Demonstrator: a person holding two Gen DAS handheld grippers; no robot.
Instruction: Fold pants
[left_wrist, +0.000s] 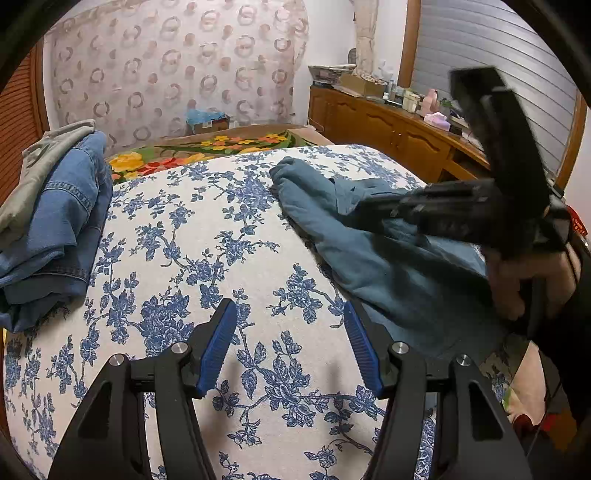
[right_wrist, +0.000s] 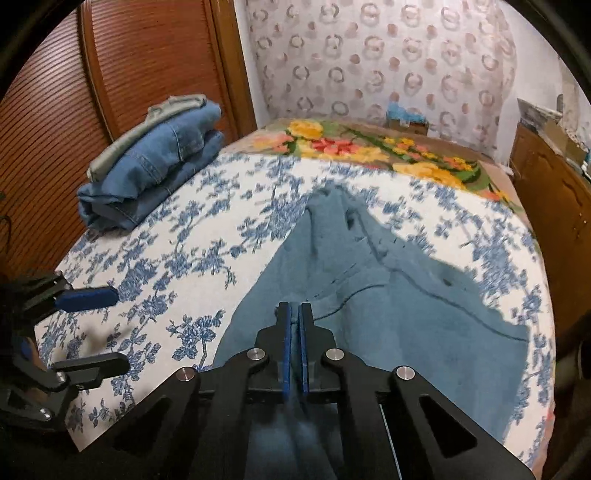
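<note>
Right gripper (right_wrist: 295, 306) clamped on teal pants (right_wrist: 369, 295) at lower centre, cloth trailing up-frame across floral bedsheet (right_wrist: 221, 221), left gripper (left_wrist: 290, 310) jaws apart, empty, over bare sheet, pants to its right, folded jeans stack (right_wrist: 155, 166) upper left

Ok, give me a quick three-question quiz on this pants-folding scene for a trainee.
1. True or false: the left tool is open over the bedspread.
2. What is the right tool shut on? A) jeans B) teal pants C) blanket
3. Fill in: the folded jeans lie in a pile with a ___ garment on top.

Key: 1 true. 2 B, the teal pants. 3 grey, the grey garment.
</note>
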